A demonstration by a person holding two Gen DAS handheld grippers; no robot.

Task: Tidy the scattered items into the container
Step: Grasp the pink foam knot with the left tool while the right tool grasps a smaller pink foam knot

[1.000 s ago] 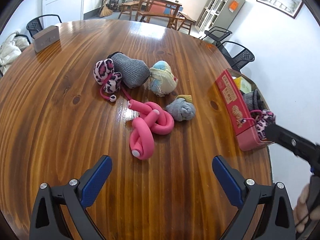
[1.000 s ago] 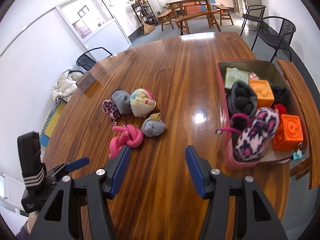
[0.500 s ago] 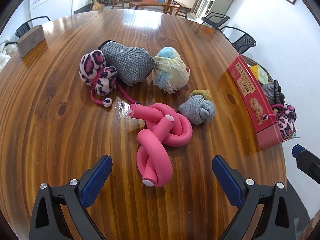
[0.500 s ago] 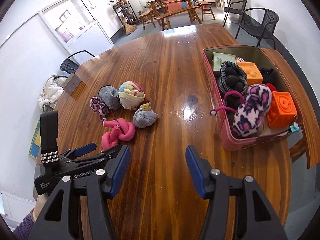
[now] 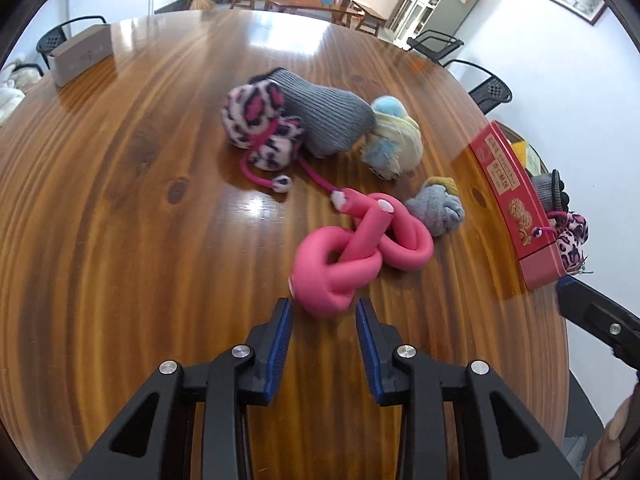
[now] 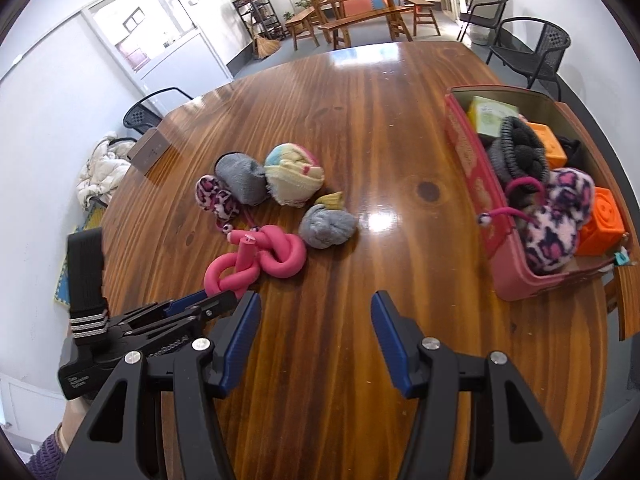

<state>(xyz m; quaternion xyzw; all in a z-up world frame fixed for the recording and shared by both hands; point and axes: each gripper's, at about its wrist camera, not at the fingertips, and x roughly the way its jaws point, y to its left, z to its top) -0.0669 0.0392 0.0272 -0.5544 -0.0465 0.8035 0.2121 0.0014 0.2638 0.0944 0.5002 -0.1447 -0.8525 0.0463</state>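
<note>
Step in hand: pick-up of the knotted pink foam tube [image 5: 356, 252], one of five loose items on the glossy brown wooden tabletop [image 5: 120, 240]. The left tool [image 5: 323, 312] sits low at the near end of the tube, its blue-padded jaws narrowed to a small gap with the nearest loop just ahead of their tips; the wrist view does not show the pads touching foam, so the grasp looks begun but not made. The right tool [image 6: 316, 308] hovers over bare wood between the loose items and the container, jaws spread wide and holding nothing.

Next move, by judgement: the left tool needs to advance slightly so the loop lies between the pads, clamp firmly, then lift clear and carry rightward to the pink rectangular tin container [image 6: 516, 276] at the tabletop's right edge. Soft foam should compress and hold well; a loose end of the knot may swing or catch a neighbour.

Item description: thick flexible tube, bright pink, tied in a loose pretzel knot, white caps at both ends. A thin pink cord from the pink-and-black leopard-print fleece pouch [image 5: 260, 128] runs up to one end; whether it touches is unclear. The small grey balled sock with mustard cuff [image 5: 438, 210] lies just beside the knot. Beyond stand the grey ribbed knit sock bundle [image 5: 328, 120] and the pastel cream-and-blue sock ball [image 5: 394, 142].
</note>
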